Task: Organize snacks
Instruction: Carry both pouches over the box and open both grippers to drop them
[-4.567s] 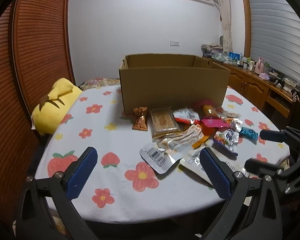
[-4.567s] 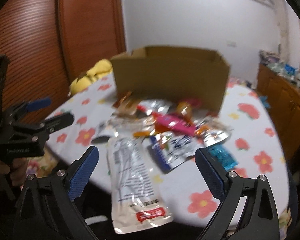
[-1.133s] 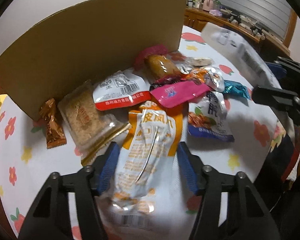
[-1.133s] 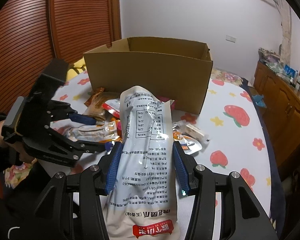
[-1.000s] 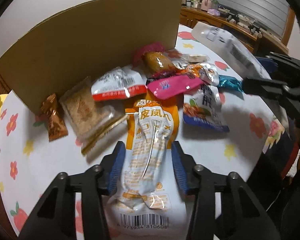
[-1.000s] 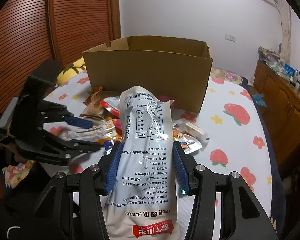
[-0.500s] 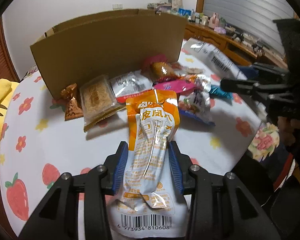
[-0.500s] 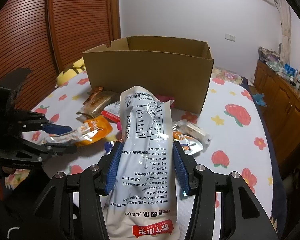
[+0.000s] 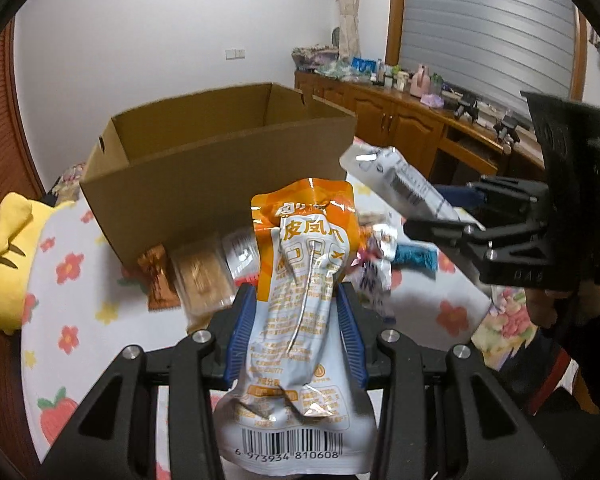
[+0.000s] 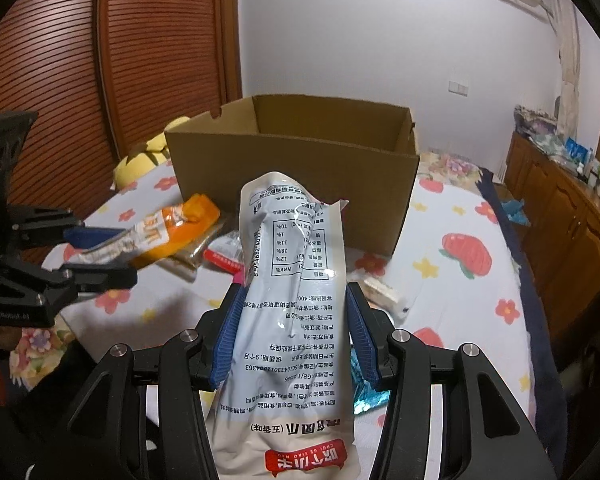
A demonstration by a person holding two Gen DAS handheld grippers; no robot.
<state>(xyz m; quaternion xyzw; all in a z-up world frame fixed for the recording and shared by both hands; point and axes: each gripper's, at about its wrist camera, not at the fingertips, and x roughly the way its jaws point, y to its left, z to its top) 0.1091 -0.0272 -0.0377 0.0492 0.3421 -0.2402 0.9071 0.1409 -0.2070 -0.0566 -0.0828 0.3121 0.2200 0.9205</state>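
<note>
My left gripper (image 9: 296, 320) is shut on an orange and white snack pouch (image 9: 304, 280) and holds it above the table, in front of the open cardboard box (image 9: 220, 168). The pouch also shows in the right wrist view (image 10: 168, 236). My right gripper (image 10: 292, 328) is shut on a long white snack pouch (image 10: 296, 300), raised in front of the same box (image 10: 292, 160); that pouch shows at the right of the left wrist view (image 9: 400, 184). Several loose snacks (image 9: 196, 276) lie at the foot of the box.
The table has a white cloth with flowers and strawberries (image 10: 460, 260). A yellow plush toy (image 9: 4, 248) lies at its left edge. A wooden sideboard (image 9: 420, 124) with small items stands to the right. Slatted wooden doors (image 10: 80, 60) stand behind.
My left gripper closed on the orange pouch on the table and has lifted it up and back, level with the box. My right gripper holds the white pouch nearly still.
</note>
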